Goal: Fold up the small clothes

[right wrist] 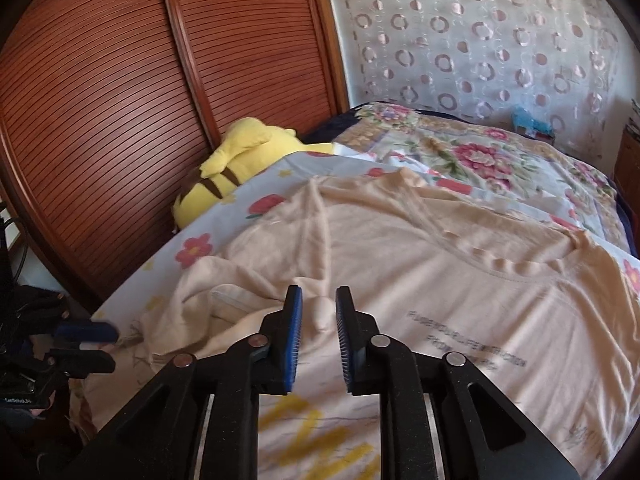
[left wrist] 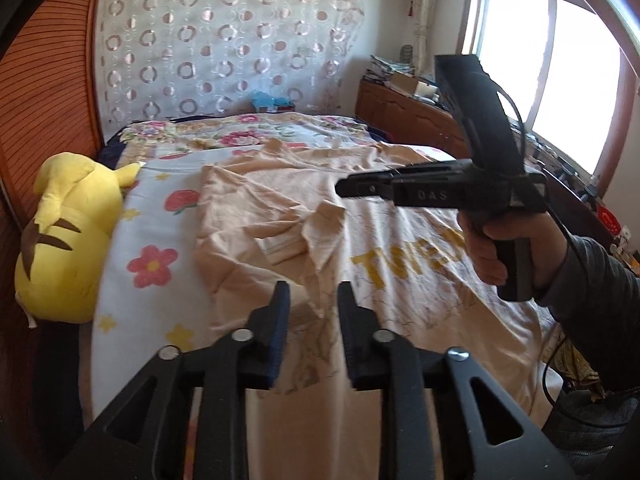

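Beige shirt (left wrist: pixel 360 240) spread on the bed (left wrist: pixel 132 280), both grippers above it
Left gripper (left wrist: pixel 313 300) and right gripper (right wrist: pixel 318 308) each hang with fingers parted, gripping nothing; a yellow plush (left wrist: pixel 64 236) lies at the bed's edge

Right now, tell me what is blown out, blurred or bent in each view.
Left wrist view: the window is blown out to white; the wardrobe door bows from fisheye distortion; the T-shirt is evenly lit. Right wrist view: no glare; the wardrobe slats curve strongly; the yellow print near the lens is soft and blurred.
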`<state>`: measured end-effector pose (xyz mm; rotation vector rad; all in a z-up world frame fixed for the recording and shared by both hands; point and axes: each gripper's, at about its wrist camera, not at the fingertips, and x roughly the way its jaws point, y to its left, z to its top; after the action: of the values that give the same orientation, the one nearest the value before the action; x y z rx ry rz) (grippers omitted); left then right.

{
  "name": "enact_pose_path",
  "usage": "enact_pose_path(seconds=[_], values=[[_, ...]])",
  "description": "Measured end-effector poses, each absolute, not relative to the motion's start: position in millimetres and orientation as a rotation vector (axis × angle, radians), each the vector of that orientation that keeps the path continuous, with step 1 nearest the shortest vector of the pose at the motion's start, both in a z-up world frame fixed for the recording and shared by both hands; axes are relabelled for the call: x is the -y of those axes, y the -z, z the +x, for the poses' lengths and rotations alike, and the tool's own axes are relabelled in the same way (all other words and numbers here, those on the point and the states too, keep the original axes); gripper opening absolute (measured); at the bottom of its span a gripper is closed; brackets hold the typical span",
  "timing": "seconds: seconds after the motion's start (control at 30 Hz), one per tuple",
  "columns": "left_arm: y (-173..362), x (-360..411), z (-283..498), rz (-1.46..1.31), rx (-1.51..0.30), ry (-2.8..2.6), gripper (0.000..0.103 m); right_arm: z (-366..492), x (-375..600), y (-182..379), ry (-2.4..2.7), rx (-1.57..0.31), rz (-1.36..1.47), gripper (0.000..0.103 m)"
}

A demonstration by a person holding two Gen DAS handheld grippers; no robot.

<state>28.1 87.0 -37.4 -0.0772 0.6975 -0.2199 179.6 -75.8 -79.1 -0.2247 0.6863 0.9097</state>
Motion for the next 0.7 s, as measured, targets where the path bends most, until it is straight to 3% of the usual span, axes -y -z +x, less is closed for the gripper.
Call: enact_pose_path(seconds=[0.13,0.17,0.23,0.67,0.7], values=[[41,-110,27,-0.099,-0.697,0.156,0.046,172,56,86,-0.963,-0.71,-0.247,0.03],[43,-115,26,-0.098,-0.701,0.13,0.06,172,51,88,-0.975,-0.717,-0.252,0.031],[46,-127,23,-0.112,-0.693,0.091,0.077,172,42,93,-0.997,-0.738,-0.258,0.032],[58,-164,12,-0.182,-0.688,0.023,0.079,173,-11,120,-1.026,-0.824,-0.341,0.032],[58,-164,13,-0.183,-0.69,0.022,0.079,171,-13,120,-1.032,-0.817,-0.347,0.027]])
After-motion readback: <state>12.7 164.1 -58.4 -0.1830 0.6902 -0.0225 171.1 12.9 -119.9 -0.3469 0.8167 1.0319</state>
